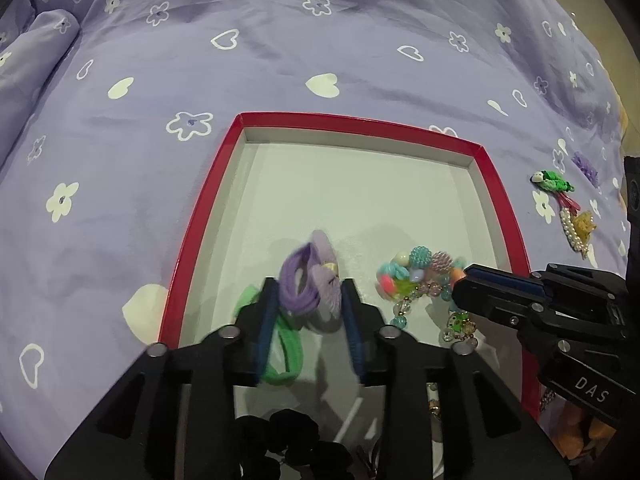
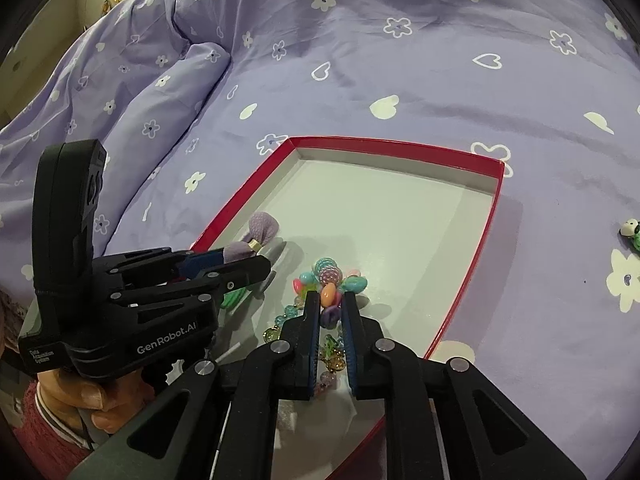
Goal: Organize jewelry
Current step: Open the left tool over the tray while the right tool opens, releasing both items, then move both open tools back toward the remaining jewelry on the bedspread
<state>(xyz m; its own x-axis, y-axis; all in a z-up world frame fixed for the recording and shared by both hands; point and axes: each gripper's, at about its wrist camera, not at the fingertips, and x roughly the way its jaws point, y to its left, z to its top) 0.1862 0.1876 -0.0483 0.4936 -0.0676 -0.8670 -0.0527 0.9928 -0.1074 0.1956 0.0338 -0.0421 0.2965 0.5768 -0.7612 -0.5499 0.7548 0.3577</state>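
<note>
Jewelry lies in the red-rimmed tray (image 1: 192,240) on the bed: a blurred purple hair tie (image 1: 310,280) stands on edge between the left hand-held gripper (image 1: 308,292)'s parted jaws, no pad clearly pressing. The right hand-held gripper (image 2: 331,300) pinches the beaded bracelet (image 2: 328,280), nearly closed; its lower beads are hidden.

Black tongs (image 2: 331,300) with blue pads, silver screws; red knitted sleeve (image 2: 38,432).
</note>
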